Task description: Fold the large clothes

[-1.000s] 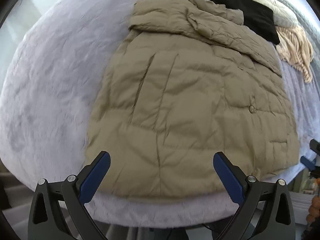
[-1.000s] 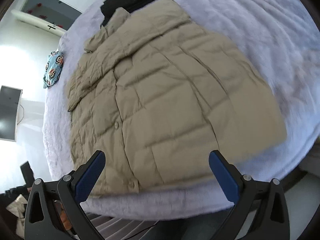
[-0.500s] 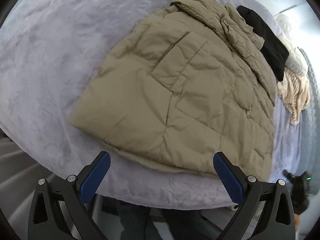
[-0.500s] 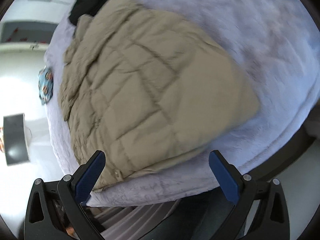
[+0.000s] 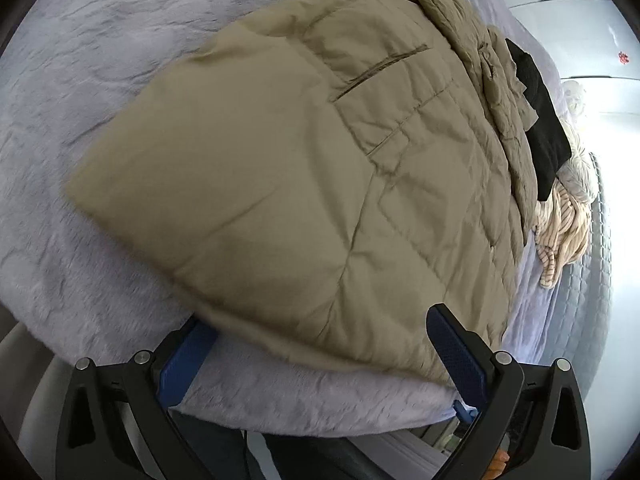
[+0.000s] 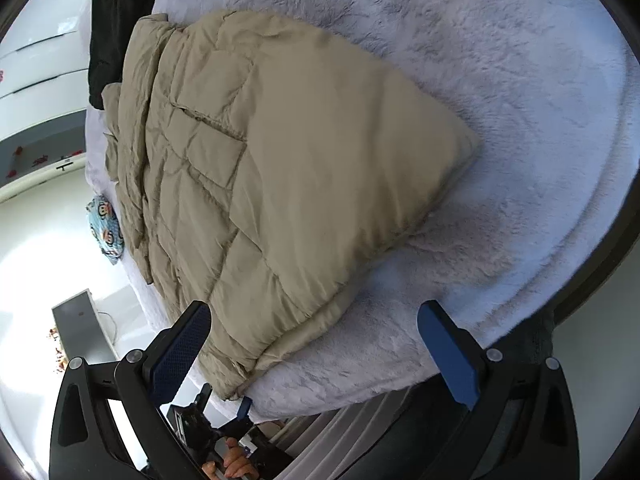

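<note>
While it lies flat on the blanket (image 5: 80,80), the tan jacket (image 5: 320,184) looks puffy, quilted.
Left gripper (image 5: 320,356) and right gripper (image 6: 316,352) spread wide, empty.

Bright daylight, blown-out edges, fisheye warp, slight blur.

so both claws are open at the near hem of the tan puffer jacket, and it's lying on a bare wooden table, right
Not quite: the tan puffer jacket lies on a fluffy lavender blanket, not a wooden table, as both wrist views show. The rest holds: the left claw and right claw are open at its near hem.
</note>
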